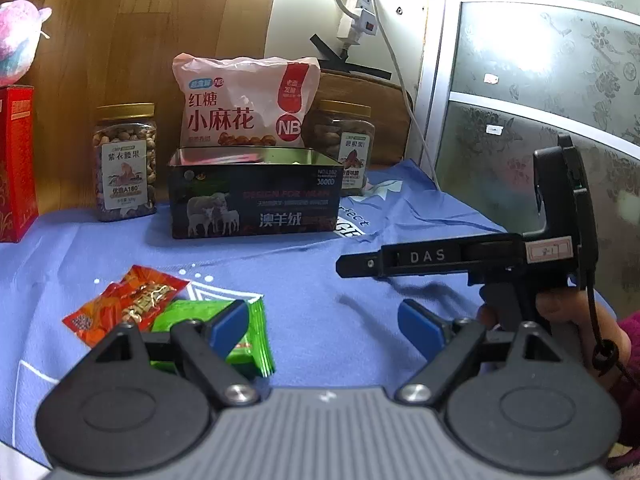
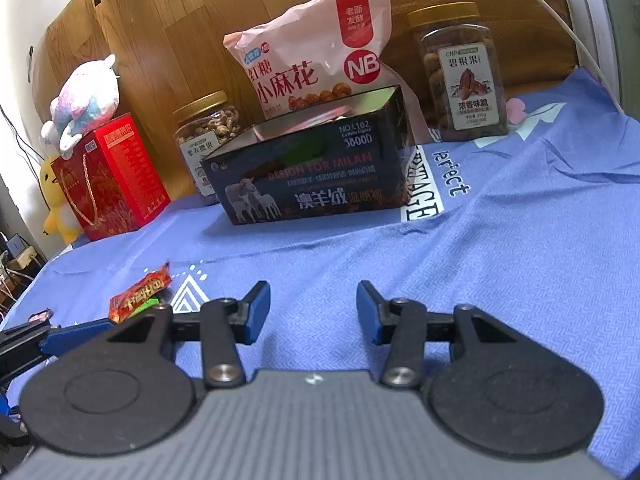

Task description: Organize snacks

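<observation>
A red snack packet (image 1: 122, 300) and a green snack packet (image 1: 248, 344) lie on the blue cloth, also visible in the right wrist view as the red packet (image 2: 138, 294). My left gripper (image 1: 324, 322) is open and empty, its left finger over the green packet. My right gripper (image 2: 312, 312) is open and empty above bare cloth; it shows from the side in the left wrist view (image 1: 400, 264). An open dark tin box (image 1: 256, 192) (image 2: 316, 168) stands behind, with something inside.
Behind the tin stand a pink snack bag (image 1: 244, 104), a nut jar (image 1: 125, 160) at left and another jar (image 2: 464, 72) at right. A red gift box (image 2: 108, 176) with plush toys (image 2: 86, 100) stands far left. A wooden board and cables lie behind.
</observation>
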Demonstrator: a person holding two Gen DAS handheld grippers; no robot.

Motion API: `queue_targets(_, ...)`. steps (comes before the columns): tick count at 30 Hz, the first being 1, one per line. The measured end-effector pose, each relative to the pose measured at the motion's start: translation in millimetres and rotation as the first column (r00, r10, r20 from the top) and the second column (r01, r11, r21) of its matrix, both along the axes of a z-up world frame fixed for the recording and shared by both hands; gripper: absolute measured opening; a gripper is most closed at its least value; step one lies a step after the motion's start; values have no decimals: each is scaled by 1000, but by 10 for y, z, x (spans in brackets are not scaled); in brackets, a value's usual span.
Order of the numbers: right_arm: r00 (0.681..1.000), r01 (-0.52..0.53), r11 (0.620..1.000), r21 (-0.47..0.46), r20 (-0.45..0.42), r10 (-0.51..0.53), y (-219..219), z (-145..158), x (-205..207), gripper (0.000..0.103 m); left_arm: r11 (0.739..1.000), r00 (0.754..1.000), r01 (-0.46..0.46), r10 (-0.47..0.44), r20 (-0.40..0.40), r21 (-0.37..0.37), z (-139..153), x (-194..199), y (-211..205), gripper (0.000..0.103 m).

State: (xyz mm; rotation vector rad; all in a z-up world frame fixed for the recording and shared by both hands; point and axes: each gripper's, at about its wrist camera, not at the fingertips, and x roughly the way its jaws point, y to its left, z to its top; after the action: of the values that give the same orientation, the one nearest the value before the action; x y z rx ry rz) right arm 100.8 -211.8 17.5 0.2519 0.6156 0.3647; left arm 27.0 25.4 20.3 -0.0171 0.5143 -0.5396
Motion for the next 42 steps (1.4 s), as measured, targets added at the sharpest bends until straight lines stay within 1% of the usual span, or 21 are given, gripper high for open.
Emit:
queue_targets(13,1000,-3,1000,-6,-2,3,-1,-3,12,51,999,1000,-17,16,-16,-31,6,29,56,85)
queue_targets(42,1000,-2,1000,-10,2,2,7,2,-2,51,999,1000,-19,18,-17,-31,13,35,68,85)
